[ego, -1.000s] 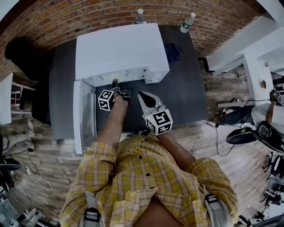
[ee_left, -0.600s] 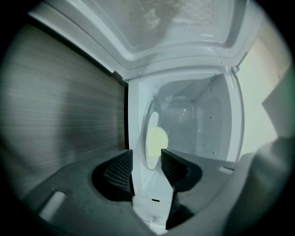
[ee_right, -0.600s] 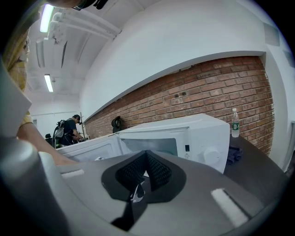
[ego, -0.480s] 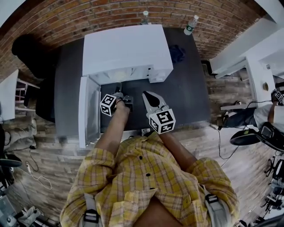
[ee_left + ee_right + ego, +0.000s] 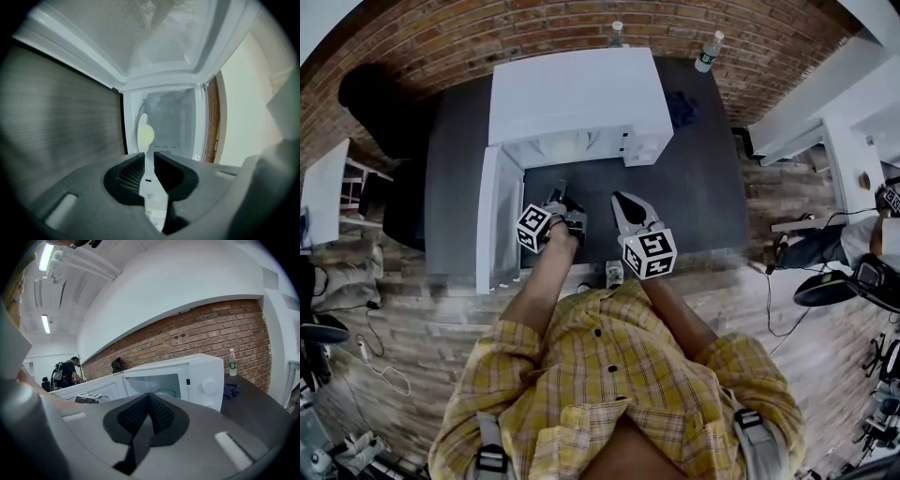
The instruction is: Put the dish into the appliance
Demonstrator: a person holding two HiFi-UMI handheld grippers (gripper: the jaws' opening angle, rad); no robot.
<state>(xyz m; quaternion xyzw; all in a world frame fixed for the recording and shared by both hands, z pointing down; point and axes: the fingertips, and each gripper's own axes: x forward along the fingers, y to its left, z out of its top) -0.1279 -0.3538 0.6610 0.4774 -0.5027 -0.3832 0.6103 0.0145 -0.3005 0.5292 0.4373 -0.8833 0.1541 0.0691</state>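
The white microwave (image 5: 581, 94) stands on the dark table (image 5: 703, 187) with its door (image 5: 499, 220) swung open to the left. In the left gripper view a pale dish (image 5: 144, 133) with something yellowish on it sits inside the cavity. My left gripper (image 5: 562, 194), turned on its side, hangs just in front of the opening. Its jaws are closing and only a narrow gap remains between them (image 5: 149, 153), with nothing in it. My right gripper (image 5: 624, 198) hovers over the table to the right, shut and empty (image 5: 149, 395); the microwave (image 5: 187, 376) lies ahead of it.
Two water bottles (image 5: 616, 33) (image 5: 709, 49) stand at the table's far edge by the brick wall. A blue cloth (image 5: 682, 111) lies right of the microwave. A seated person (image 5: 862, 239) is off to the right, and another person (image 5: 65, 373) stands far behind.
My left gripper has drawn back a little from the microwave's opening toward me. The right gripper has stayed beside it, and the head view has shifted.
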